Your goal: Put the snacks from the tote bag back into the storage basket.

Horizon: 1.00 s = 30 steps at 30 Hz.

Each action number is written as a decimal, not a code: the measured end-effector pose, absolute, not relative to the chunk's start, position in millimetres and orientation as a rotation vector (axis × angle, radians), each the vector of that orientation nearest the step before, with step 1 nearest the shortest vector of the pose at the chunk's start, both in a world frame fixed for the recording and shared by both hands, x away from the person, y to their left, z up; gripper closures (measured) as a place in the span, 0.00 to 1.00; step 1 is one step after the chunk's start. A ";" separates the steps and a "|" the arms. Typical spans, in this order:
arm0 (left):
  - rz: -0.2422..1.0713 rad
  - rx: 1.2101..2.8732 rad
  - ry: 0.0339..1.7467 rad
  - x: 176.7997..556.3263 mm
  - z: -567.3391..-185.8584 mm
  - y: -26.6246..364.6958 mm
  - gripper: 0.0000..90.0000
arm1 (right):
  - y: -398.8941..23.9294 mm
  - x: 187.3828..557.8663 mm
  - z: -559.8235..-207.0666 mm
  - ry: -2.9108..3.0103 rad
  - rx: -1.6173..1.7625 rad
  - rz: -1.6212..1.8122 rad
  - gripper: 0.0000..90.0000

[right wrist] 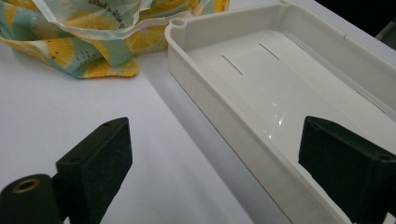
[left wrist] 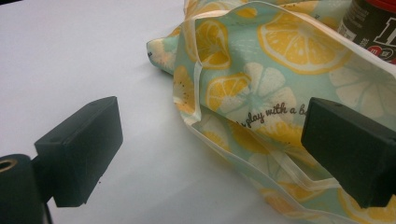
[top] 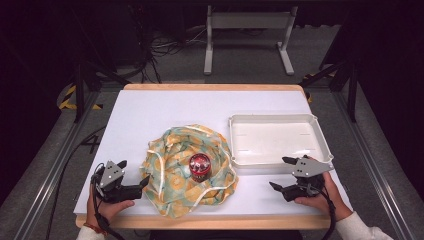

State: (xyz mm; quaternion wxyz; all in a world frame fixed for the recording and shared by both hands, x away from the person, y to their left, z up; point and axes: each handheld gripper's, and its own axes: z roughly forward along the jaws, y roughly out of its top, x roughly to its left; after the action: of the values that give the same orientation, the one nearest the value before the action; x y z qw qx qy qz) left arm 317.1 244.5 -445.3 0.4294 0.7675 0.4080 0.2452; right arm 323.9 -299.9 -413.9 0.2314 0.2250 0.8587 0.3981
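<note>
At centre frame, a red-lidded jar (top: 199, 166) sits upright on a lemon-print cloth (top: 175, 175). Left gripper (top: 142, 184), lower left, and right gripper (top: 280, 172), lower right, both gape wide, holding nothing.

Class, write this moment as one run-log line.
left claw: open, at lemon-print cloth edge | right claw: open, by white tray | red can: on cloth

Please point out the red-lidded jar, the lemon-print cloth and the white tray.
red-lidded jar (top: 200, 166): high view, its lid.
lemon-print cloth (top: 170, 172): high view, left fold.
white tray (top: 280, 163): high view, near rim.
</note>
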 end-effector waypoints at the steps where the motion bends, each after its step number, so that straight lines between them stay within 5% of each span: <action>1: 0.612 1.914 1.019 316.6 -445.2 244.2 0.07 | -300.1 323.6 -413.7 2.361 0.618 1.095 0.12; 30: 0.568 1.952 1.004 318.4 -449.9 244.0 0.06 | -218.9 367.3 -373.5 2.643 0.392 0.957 0.23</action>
State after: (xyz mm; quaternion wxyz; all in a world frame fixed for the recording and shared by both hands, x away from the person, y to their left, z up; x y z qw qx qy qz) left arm 318.4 244.0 -449.9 0.4234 0.7800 0.4011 0.2270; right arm 367.3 -218.9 -373.5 0.1511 0.1364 0.9206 0.3332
